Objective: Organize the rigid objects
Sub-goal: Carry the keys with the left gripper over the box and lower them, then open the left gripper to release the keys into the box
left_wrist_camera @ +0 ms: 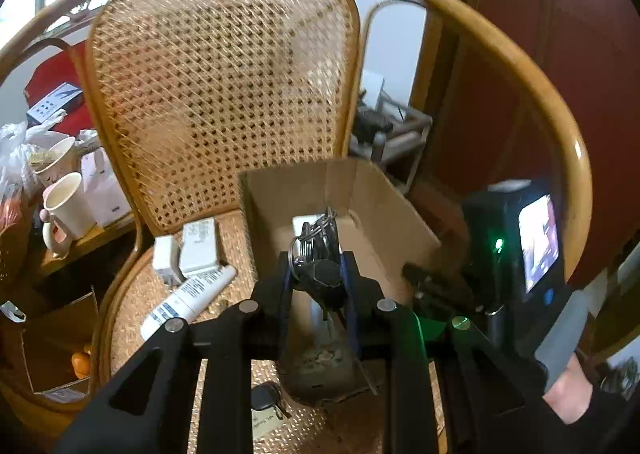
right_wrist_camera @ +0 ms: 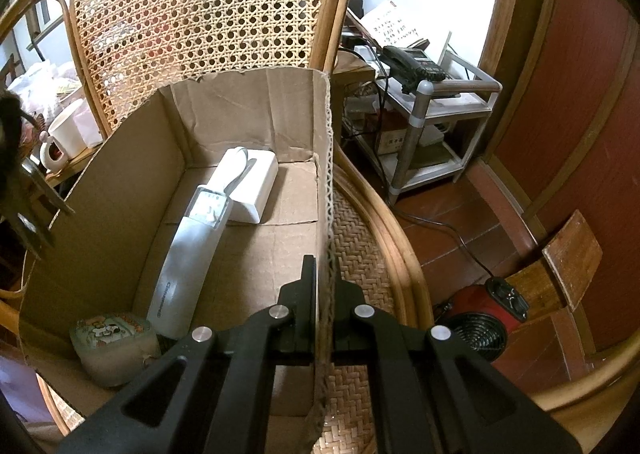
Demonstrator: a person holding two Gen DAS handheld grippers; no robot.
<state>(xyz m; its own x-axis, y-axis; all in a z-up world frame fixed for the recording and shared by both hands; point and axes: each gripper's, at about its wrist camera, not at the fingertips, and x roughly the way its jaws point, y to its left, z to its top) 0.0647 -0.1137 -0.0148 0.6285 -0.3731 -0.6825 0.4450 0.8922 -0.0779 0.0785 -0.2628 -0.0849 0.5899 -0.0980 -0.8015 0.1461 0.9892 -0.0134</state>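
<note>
A cardboard box (left_wrist_camera: 384,210) stands on the rattan chair seat (left_wrist_camera: 132,294). My left gripper (left_wrist_camera: 318,274) is shut on a bunch of keys (left_wrist_camera: 316,238) with a black fob and holds it over the box opening. My right gripper (right_wrist_camera: 325,286) is shut on the box's right wall (right_wrist_camera: 326,174). Inside the box lie a long white handheld device (right_wrist_camera: 188,250), a white block (right_wrist_camera: 256,182) and a small printed tin (right_wrist_camera: 112,346). On the seat left of the box lie two white adapters (left_wrist_camera: 188,246), a white tube (left_wrist_camera: 188,298) and a black car key (left_wrist_camera: 266,398).
A side table at the left holds paper cups (left_wrist_camera: 66,206) and bags. A metal rack with a telephone (right_wrist_camera: 416,66) stands right of the chair. A red fan heater (right_wrist_camera: 480,318) and a wooden stool (right_wrist_camera: 568,262) sit on the tiled floor.
</note>
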